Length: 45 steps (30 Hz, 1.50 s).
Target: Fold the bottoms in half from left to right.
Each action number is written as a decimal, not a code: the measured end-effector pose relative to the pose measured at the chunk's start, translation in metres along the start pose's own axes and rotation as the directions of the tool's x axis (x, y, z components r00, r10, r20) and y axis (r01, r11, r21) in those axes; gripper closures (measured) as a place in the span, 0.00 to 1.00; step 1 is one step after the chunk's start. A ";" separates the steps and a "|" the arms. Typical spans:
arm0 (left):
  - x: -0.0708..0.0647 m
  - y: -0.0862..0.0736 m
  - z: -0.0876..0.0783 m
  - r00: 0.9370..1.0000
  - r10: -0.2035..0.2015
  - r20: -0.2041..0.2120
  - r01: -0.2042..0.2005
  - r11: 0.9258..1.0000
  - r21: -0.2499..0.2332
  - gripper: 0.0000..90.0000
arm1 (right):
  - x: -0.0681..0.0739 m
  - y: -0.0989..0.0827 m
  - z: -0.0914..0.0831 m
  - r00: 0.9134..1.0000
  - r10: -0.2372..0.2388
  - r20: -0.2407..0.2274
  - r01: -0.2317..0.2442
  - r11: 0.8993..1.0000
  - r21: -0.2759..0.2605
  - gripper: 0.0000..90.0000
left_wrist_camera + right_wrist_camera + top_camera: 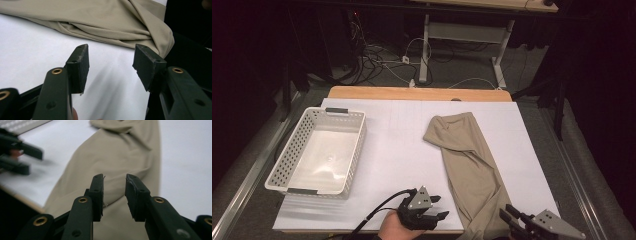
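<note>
Right gripper (pixel 511 216) at the near table edge, over the near end of the tan cloth (pixel 467 160). Its own view has the jaws parted with a narrow gap, cloth (pixel 120 160) lying beyond and below them, nothing pinched: released.

Left gripper (pixel 438 207) just left of the cloth's near end, low over the white table cover (pixel 402 150). Jaws stand apart, bare cover between them, the cloth's folded edge (pixel 105 27) a little ahead. Also released, holding nothing.

The cloth lies as a long crumpled strip from the near edge out to mid-table, right of centre, with twisted folds along its length. White basket (pixel 287 155) sits well apart on the left, nothing in it.

Judgement: both hands look set to take the near end. Best to bring each pair of jaws down around a single edge layer at separate corners, not a bunched fold, and close fully before lifting. Grabbing the twist would keep the cloth tangled.
</note>
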<state>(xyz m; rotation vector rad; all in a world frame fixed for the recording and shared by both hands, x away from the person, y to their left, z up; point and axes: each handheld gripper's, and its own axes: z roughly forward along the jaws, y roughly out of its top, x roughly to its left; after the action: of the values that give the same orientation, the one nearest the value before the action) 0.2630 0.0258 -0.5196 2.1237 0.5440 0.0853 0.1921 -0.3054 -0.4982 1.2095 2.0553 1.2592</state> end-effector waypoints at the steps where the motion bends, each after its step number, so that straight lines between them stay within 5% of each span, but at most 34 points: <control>1: 0.000 0.000 0.001 1.000 0.003 0.004 -0.003 1.000 0.003 0.51 | 0.005 -0.002 0.001 1.000 -0.005 -0.022 0.005 1.000 0.010 0.78; 6: 0.000 0.003 0.004 1.000 0.002 0.004 -0.002 1.000 0.022 0.52 | 0.031 -0.006 0.019 0.995 -0.023 -0.100 0.028 0.998 0.050 0.71; 9: -0.001 0.004 0.005 1.000 0.006 -0.001 -0.006 1.000 0.018 0.55 | 0.050 -0.005 0.033 0.992 -0.096 -0.081 0.104 0.989 0.106 0.67; 11: -0.001 0.005 0.006 1.000 0.012 -0.006 -0.012 1.000 0.022 0.57 | 0.058 -0.008 0.042 0.989 -0.131 -0.063 0.139 0.977 0.160 0.73; 13: -0.004 0.007 0.008 1.000 0.030 -0.008 -0.029 0.999 0.020 0.59 | 0.057 -0.009 0.043 0.989 -0.142 -0.040 0.147 0.976 0.161 0.92; 15: -0.007 0.010 0.013 0.999 0.035 -0.014 -0.034 0.999 0.025 0.59 | 0.052 -0.008 0.039 0.992 -0.103 -0.073 0.112 0.984 0.137 1.00; 17: -0.010 0.015 0.020 1.000 0.022 -0.006 -0.021 0.999 0.046 0.59 | 0.051 -0.008 0.034 0.991 -0.111 -0.068 0.119 0.985 0.129 1.00; 22: -0.024 0.029 0.044 0.998 0.064 -0.002 -0.063 0.992 0.113 0.58 | 0.049 -0.009 0.027 0.993 -0.101 -0.069 0.107 0.990 0.090 1.00; 25: -0.027 0.034 0.051 0.997 0.073 -0.009 -0.070 0.982 0.173 0.58 | 0.047 -0.012 0.025 0.994 -0.092 -0.065 0.097 0.991 0.091 1.00; 30: -0.033 0.035 0.055 0.990 0.139 0.013 -0.139 0.975 0.173 0.93 | 0.043 -0.014 0.020 0.995 -0.080 -0.051 0.085 0.992 0.089 1.00; 38: -0.031 0.028 0.042 0.996 0.093 0.017 -0.094 0.987 0.131 0.96 | 0.046 -0.014 0.021 0.993 -0.094 -0.065 0.099 0.991 0.089 1.00; 45: -0.019 0.017 0.009 0.998 0.055 -0.019 -0.052 0.992 0.118 0.96 | 0.058 -0.010 0.026 0.986 -0.103 -0.132 0.114 0.990 0.078 1.00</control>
<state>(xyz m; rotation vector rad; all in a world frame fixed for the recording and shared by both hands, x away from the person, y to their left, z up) 0.2543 0.0027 -0.5081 2.2553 0.5164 0.1101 0.1767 -0.2456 -0.5158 1.0615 2.2562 1.2379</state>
